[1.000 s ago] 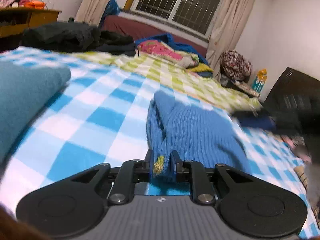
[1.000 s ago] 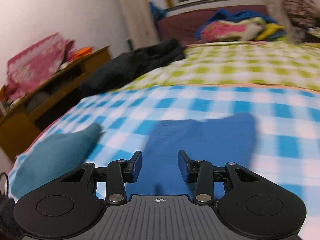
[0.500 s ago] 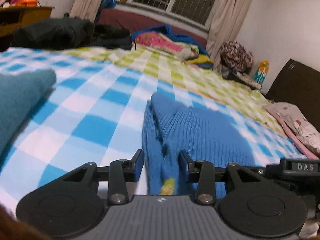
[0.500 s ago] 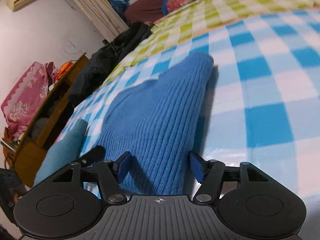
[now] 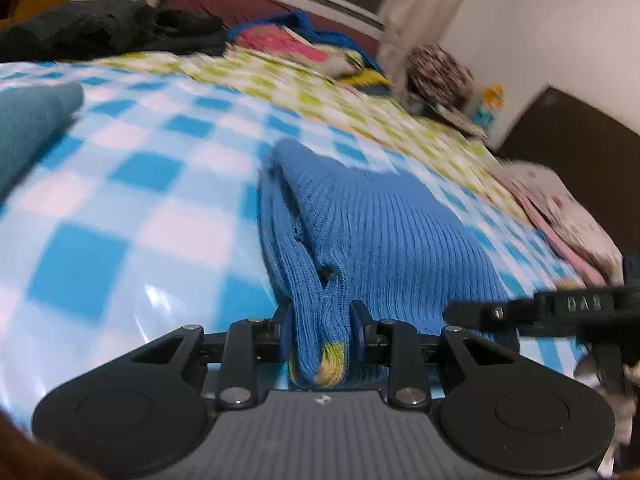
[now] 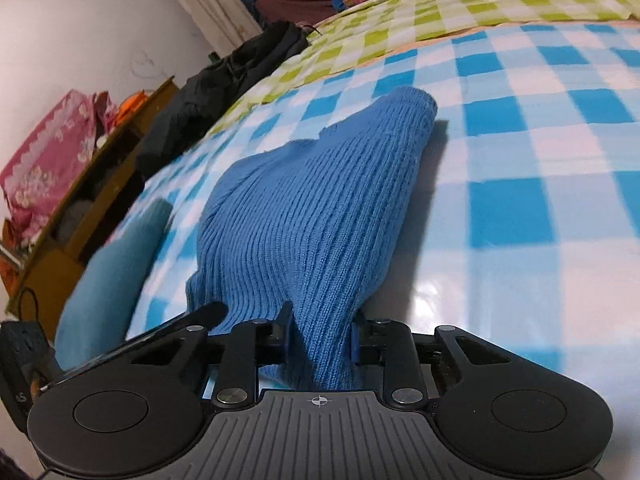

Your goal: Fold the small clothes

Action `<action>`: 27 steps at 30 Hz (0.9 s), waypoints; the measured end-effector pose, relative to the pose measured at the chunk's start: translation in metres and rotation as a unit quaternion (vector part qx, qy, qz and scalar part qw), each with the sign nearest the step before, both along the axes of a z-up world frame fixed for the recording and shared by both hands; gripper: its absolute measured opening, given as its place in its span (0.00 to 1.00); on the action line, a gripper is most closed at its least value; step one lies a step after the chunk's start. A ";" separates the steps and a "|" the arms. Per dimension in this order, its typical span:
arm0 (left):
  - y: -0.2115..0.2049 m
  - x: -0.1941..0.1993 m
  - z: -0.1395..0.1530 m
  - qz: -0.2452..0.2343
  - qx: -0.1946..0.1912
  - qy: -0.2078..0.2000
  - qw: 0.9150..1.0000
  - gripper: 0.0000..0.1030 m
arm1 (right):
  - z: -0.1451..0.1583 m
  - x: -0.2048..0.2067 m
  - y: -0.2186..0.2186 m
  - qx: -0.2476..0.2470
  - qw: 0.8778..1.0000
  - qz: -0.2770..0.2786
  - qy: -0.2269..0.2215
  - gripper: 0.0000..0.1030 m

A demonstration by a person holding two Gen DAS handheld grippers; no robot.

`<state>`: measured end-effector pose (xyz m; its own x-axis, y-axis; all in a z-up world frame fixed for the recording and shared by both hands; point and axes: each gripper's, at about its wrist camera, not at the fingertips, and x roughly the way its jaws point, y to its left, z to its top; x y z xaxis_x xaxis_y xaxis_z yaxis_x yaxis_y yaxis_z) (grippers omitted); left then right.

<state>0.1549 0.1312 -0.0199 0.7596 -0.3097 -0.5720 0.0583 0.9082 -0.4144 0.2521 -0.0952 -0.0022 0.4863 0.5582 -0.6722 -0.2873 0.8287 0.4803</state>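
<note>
Fingers of the left gripper are closing on a bunched edge of the blue knit garment — its yellow trim half hidden, the background blurred. The right gripper, wider half a second ago, is closing on the garment's other near edge; it lies on the blue-checked bed cover — the teal cloth cut off.

Right gripper, jaws closing on blue knit garment atop blue-checked bedcover.

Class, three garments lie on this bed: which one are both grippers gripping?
The ribbed blue knit garment, bunched between both grippers' closing jaws. The teal folded piece and the black clothes lie apart, untouched.
</note>
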 end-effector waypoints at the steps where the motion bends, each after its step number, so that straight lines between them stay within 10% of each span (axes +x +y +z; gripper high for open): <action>1: -0.009 -0.010 -0.001 -0.014 0.000 0.008 1.000 0.33 | 0.001 -0.009 -0.007 -0.005 1.000 0.000 0.003 0.24; 13: -0.043 -0.038 0.043 -0.012 0.072 -0.050 0.996 0.34 | 0.023 -0.083 -0.065 -0.041 0.998 -0.030 -0.034 0.31; 27: -0.054 0.041 0.025 0.048 0.139 -0.049 0.988 0.36 | 0.021 -0.031 -0.048 -0.033 0.993 -0.061 -0.096 0.31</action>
